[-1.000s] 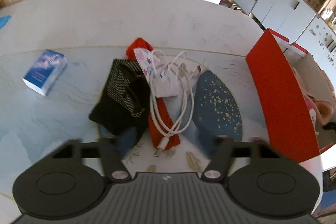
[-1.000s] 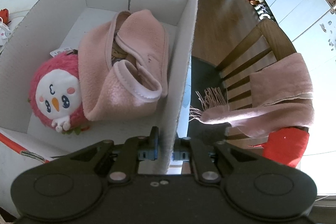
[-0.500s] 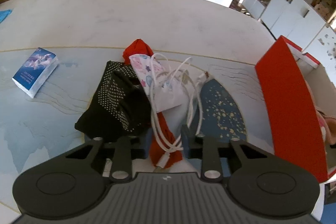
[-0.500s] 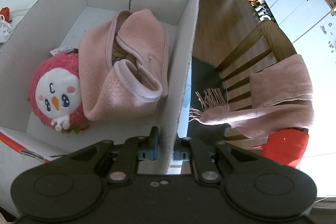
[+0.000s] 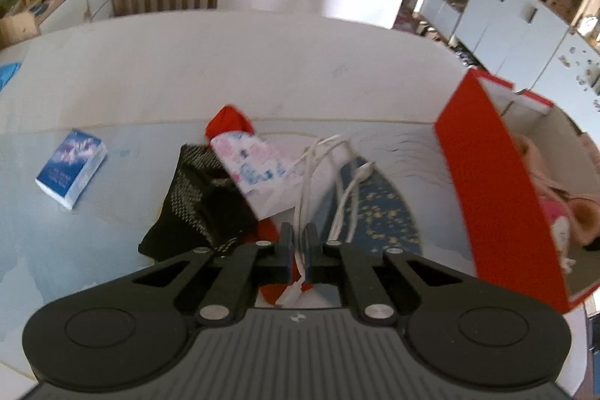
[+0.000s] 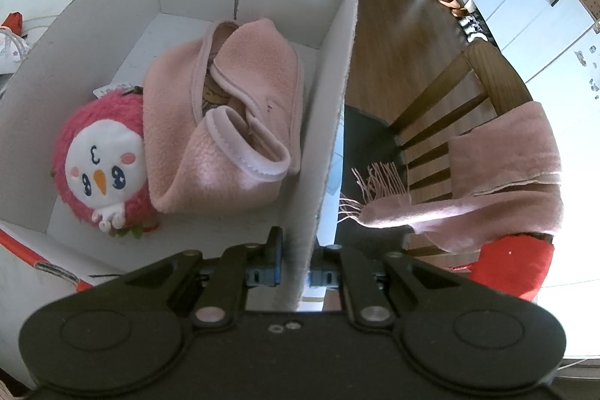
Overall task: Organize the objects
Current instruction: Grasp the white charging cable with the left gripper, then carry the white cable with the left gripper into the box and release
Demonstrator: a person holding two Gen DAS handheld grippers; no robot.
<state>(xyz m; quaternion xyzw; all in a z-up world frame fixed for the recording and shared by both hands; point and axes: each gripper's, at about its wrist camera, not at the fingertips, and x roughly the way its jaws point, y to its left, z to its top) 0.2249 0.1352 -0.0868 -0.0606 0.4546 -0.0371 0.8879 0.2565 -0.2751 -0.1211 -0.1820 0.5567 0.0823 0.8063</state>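
On the far left of my left camera I see a blue book (image 5: pixel 71 174) lying alone on the table (image 5: pixel 262 62). Right of it is a black dotted cloth (image 5: pixel 195 205), then a red cloth (image 5: pixel 228 122) under a white patterned pouch (image 5: pixel 255 167). A white cable (image 5: pixel 326 182) runs from beside the pouch down to my left gripper (image 5: pixel 297 250). Its jaws have just been closing, and now they pinch the cable, with only a thin gap between them. Further right the box (image 5: pixel 487 182) stands on the table with its red outer wall toward me.

In my right camera, the pink plush (image 6: pixel 101 167) lies at the left inside the box (image 6: pixel 330 107), touching a pink fleece (image 6: pixel 232 130) at its right. My right gripper (image 6: pixel 294 265) is narrow and holds the box's right wall, one pad on each side of the cardboard. Right of the box, beyond the table edge, a chair (image 6: pixel 450 100) carries a pink scarf (image 6: pixel 487 182) with a fringe.
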